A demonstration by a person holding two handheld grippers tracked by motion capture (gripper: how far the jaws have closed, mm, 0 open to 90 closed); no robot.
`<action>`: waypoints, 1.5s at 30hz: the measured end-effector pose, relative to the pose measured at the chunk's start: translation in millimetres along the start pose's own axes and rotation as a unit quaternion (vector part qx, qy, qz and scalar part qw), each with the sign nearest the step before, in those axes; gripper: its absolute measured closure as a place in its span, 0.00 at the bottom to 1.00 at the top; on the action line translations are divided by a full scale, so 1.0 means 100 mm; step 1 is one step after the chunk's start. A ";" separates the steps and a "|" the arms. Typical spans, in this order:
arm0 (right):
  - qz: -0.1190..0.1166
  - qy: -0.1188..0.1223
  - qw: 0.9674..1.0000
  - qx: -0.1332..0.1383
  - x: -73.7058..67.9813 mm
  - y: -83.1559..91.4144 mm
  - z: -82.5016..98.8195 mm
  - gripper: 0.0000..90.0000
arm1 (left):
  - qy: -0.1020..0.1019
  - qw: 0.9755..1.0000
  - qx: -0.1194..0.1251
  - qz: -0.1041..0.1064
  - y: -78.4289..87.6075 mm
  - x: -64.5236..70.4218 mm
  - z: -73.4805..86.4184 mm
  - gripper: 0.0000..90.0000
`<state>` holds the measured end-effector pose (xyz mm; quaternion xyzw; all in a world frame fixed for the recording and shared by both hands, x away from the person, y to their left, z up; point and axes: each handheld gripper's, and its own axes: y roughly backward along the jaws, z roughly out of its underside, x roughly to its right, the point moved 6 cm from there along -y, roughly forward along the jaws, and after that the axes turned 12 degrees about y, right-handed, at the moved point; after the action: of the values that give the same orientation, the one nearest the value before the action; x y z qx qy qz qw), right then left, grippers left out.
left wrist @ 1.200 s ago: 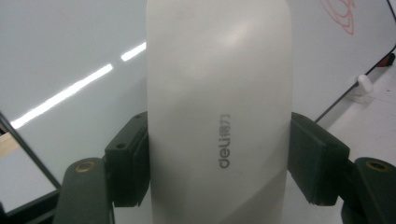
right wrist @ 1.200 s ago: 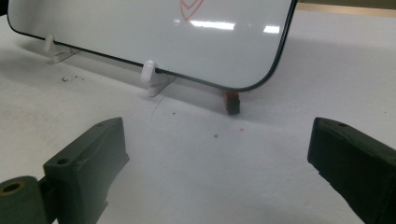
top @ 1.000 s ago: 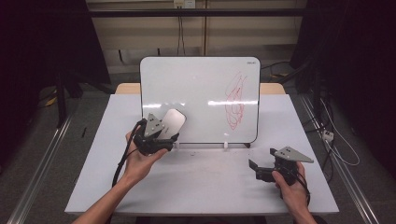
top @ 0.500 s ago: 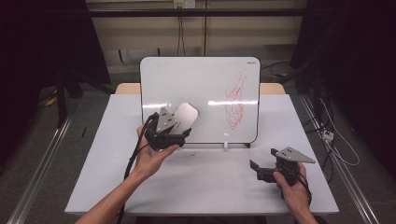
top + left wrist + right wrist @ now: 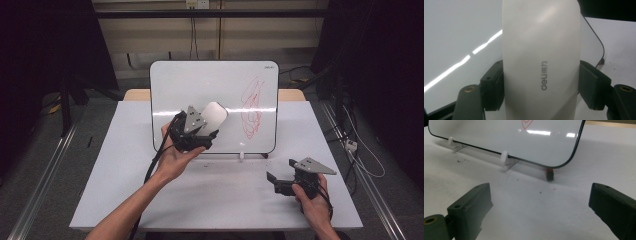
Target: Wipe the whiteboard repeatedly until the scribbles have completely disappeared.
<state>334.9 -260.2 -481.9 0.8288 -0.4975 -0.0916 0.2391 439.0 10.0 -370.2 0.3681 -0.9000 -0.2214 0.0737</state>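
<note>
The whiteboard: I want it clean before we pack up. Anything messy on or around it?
Yes: a red scribble marks the right half of the upright white whiteboard, and dark specks dot the white table near its clips.

white eraser [image 5: 214,116], held against whiteboard [image 5: 190,85]

Eraser [image 5: 540,62] runs off top and bottom of the left gripper view, hiding the board [image 5: 456,32] behind it; red scribble [image 5: 526,123] is cut off at the top edge.
</note>
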 end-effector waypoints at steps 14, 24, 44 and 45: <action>-0.001 0.001 1.000 0.001 0.00 -0.01 0.00 0.05 | -0.016 1.000 0.005 -0.007 -0.19 0.01 -0.15 0.34; -0.002 0.001 1.000 0.002 0.00 -0.01 0.00 0.05 | -0.024 0.999 0.018 -0.014 -0.34 0.03 -0.39 0.34; -0.004 -0.006 1.000 0.002 0.01 0.00 0.01 0.05 | -0.015 0.999 0.026 -0.029 -0.68 0.01 -0.74 0.34; -0.004 -0.006 1.000 0.002 0.01 0.00 0.01 0.05 | -0.017 0.999 0.026 -0.031 -0.69 0.01 -0.75 0.34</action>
<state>335.0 -261.4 -482.2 0.8308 -0.4959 -0.0963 0.2338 504.1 -59.9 -334.4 0.3936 -0.8948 -0.2067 0.0417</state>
